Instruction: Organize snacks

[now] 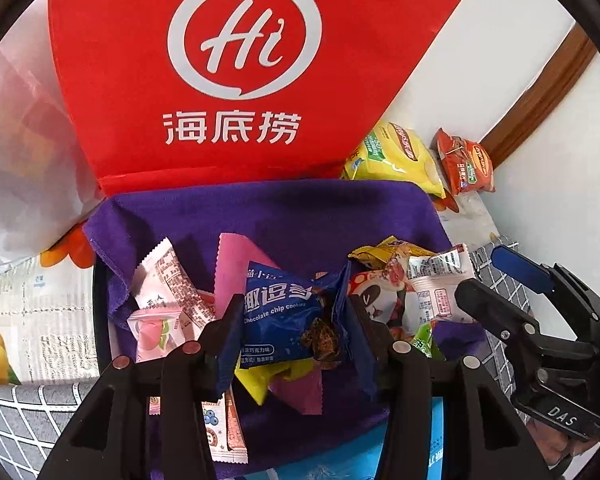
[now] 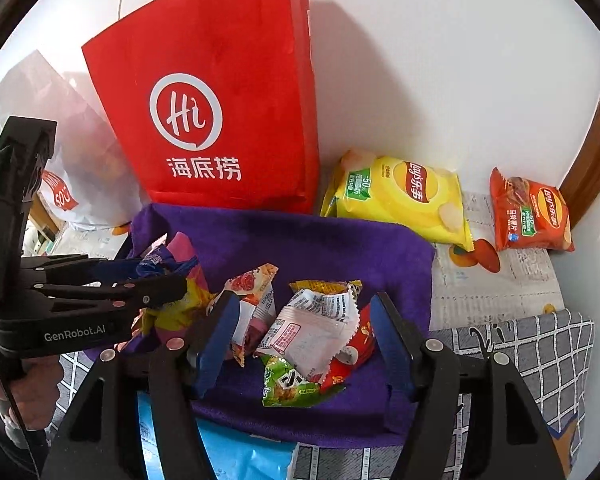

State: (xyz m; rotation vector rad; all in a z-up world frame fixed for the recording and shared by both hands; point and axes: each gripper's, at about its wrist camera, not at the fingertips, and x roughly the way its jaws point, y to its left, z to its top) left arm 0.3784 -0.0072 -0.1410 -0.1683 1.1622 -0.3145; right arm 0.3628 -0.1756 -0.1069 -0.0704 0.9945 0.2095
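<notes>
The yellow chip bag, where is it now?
In the right wrist view the yellow chip bag lies against the white wall, between the red paper bag and the orange chip bag.

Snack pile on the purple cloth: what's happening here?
A person works two handheld grippers over the purple cloth. The left gripper is clamped on a blue chocolate chip cookie packet. The right gripper is open, straddling a white wrapper without pinching it. Two chip bags lie by the wall.

wall point(image 2: 420, 60): white, plain | trim point(image 2: 596, 140): brown wood, right | light: bright, even
</notes>
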